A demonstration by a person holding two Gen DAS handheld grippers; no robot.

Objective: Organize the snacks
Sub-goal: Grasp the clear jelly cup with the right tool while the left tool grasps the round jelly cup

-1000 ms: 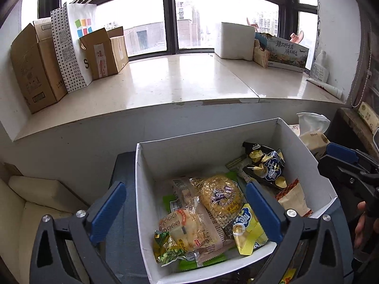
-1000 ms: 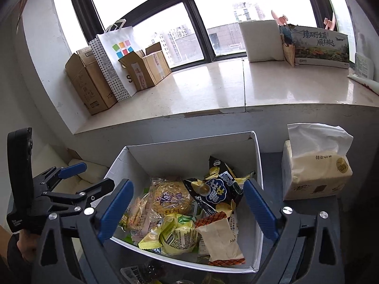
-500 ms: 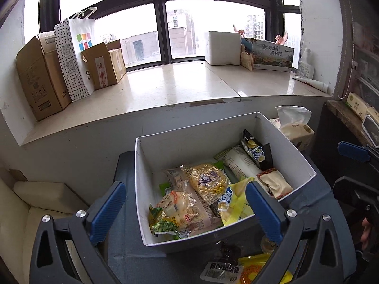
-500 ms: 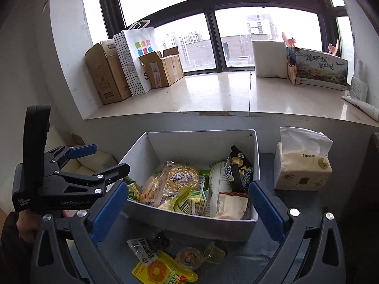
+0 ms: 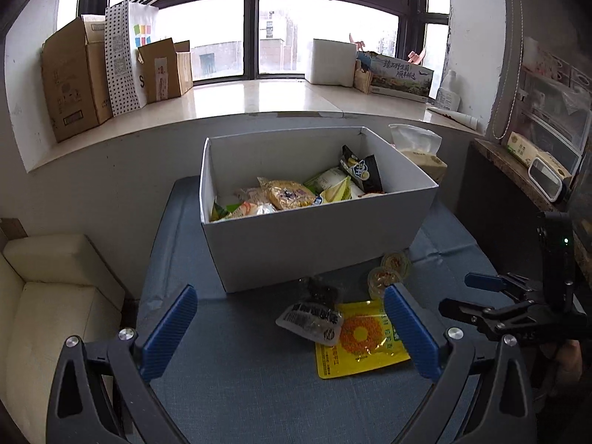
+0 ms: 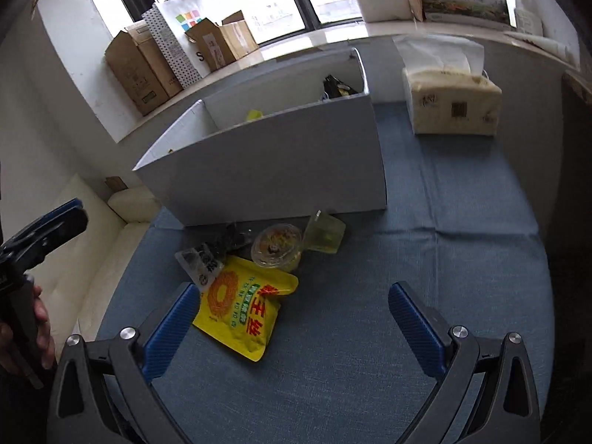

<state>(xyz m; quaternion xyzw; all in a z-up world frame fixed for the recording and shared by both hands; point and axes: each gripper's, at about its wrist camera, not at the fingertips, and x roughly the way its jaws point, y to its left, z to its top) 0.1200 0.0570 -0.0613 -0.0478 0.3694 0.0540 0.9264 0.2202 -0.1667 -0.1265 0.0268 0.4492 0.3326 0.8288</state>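
- Nearest to me, my left gripper hangs over the blue cloth-covered table with its jaws spread wide and nothing between them.
- My right gripper likewise stands fully apart and empty above the same cloth, tilted down toward it.
- Just ahead lies the yellow snack pouch, flat on the cloth; in the right wrist view its long axis runs from lower left to upper right, one corner aimed toward the box.
- A clear-and-dark wrapped packet overlaps the pouch's far-left corner.
- Two small jelly cups sit just beyond the pouch, close to the box's near wall; one is tipped on its side.
- The white open box stands behind them, its long side facing me, packed with assorted snack bags.
- To the right of the box sits a tissue pack on the cloth.
- Left of the table I see a cream sofa.
- Farthest off, a pale window sill carries cardboard boxes, a dotted paper bag and a white foam block, under a dark-framed window.
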